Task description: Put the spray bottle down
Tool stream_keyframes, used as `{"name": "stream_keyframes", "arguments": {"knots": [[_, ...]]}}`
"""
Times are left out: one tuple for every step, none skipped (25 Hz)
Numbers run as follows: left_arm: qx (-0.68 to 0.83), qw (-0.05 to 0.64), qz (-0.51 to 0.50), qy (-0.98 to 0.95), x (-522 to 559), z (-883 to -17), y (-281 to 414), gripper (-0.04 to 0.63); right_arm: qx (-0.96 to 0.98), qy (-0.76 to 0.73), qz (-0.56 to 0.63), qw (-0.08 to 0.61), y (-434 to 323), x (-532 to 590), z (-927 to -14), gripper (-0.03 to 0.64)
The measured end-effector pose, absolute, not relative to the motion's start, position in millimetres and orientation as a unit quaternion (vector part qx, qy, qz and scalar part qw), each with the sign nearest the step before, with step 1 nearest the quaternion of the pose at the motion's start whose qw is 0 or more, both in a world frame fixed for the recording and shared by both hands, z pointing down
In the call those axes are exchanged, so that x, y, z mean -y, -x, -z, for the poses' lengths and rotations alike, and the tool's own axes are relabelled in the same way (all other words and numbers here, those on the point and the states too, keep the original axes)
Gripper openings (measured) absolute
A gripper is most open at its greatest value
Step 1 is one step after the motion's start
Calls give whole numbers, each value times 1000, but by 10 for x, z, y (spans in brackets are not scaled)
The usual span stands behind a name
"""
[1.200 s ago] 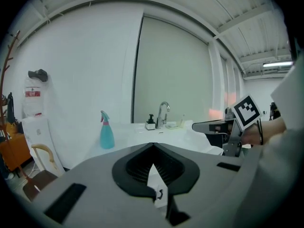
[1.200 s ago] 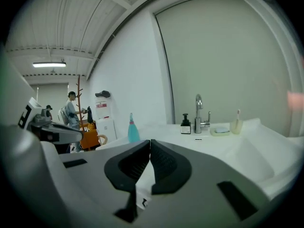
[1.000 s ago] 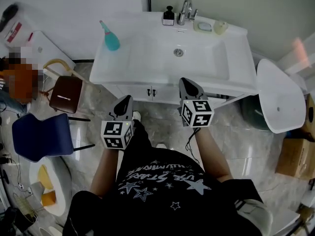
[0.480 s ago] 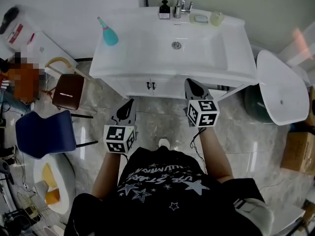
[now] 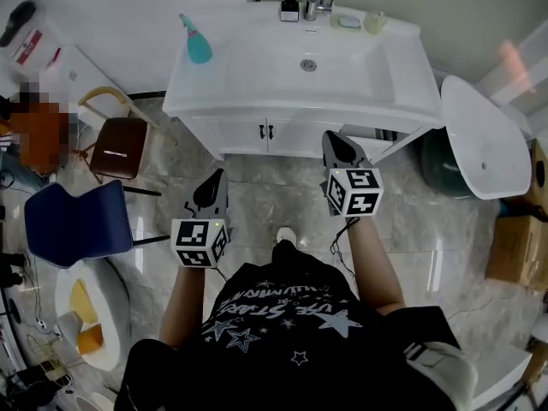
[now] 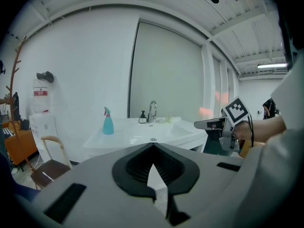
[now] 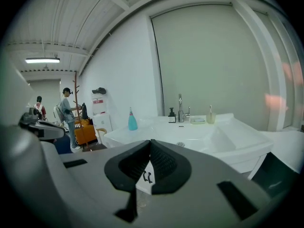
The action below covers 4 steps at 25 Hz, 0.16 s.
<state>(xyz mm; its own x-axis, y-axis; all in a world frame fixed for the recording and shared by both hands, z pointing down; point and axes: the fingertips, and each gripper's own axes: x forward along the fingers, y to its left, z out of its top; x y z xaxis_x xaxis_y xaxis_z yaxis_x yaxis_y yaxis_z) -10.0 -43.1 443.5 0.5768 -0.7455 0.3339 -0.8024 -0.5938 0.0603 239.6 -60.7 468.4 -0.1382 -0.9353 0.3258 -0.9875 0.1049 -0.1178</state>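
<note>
Two grippers, both clenched on nothing: my left gripper (image 5: pixel 213 183) and right gripper (image 5: pixel 336 142) hang over the marbled floor, apart from the white washbasin counter (image 5: pixel 257 80). The teal plastic spray bottle (image 5: pixel 198 48) stands upright on the counter's left rear corner, long axis vertical. In the left gripper view, its nozzle points left. I read no print on it, and the red label (image 6: pixel 40 93) by the wall is too small.
</note>
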Motion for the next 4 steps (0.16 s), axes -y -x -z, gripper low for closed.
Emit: {"name": "stream_keyframes", "arguments": {"knots": [[440, 105, -138, -881, 364, -4437, 181, 15, 739, -651, -153, 84, -2320, 536, -4666, 11], [442, 107, -138, -880, 292, -4443, 260, 15, 739, -650, -153, 85, -2243, 461, -4654, 11], [443, 110, -138, -879, 219, -4449, 337, 15, 740, -649, -153, 85, -2164, 385, -4644, 11], [445, 113, -138, -878, 144, -4456, 412, 15, 741, -648, -153, 86, -2086, 308, -4636, 11]]}}
